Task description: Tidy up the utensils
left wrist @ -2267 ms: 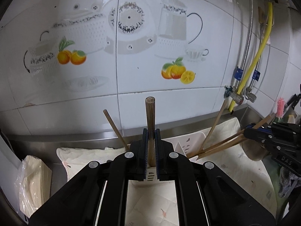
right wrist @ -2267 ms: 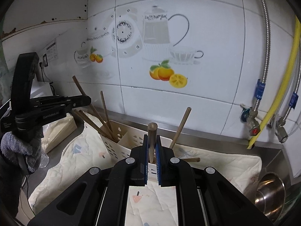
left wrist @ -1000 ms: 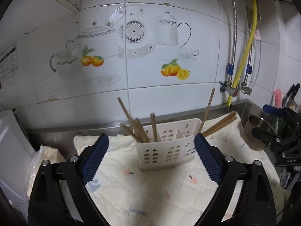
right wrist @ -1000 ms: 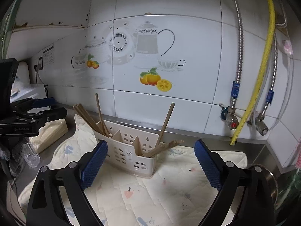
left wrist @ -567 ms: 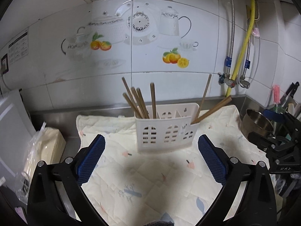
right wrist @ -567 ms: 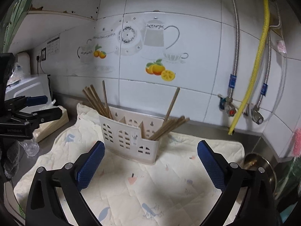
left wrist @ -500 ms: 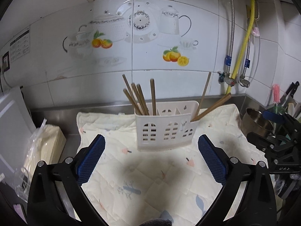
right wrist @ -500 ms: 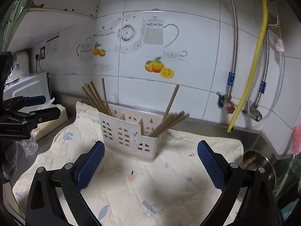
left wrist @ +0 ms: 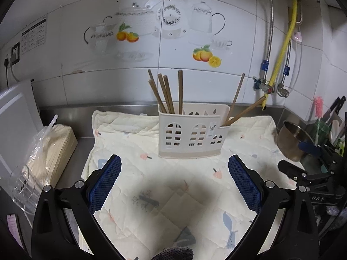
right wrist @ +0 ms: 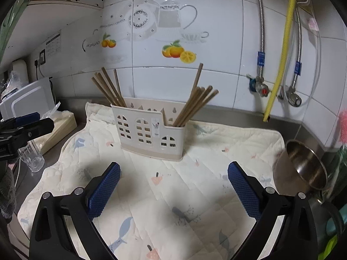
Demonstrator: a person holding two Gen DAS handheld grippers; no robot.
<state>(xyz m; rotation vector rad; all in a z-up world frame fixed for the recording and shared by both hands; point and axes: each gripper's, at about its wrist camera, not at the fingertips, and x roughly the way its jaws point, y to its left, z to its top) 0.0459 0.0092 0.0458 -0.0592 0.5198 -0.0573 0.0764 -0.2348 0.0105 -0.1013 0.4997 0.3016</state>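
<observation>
Both the left hand-held gripper [left wrist: 174,181] and the right hand-held gripper [right wrist: 173,182] hang spread wide and empty over the quilted mat [left wrist: 151,195] on the bench [left wrist: 76,162]. Only the left view reads "DAS" on the other tool; only the right shows a glass [right wrist: 32,158]. Beyond, the chopsticks [left wrist: 167,93] stand in the cream rack [left wrist: 190,138], in its end compartments, before the tiled wall [right wrist: 216,21].

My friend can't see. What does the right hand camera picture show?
A cream rack stands on a quilted mat, with wooden chopsticks sticking up from both ends. The right claw is open and empty in front, and a metal bowl sits to the right.
</observation>
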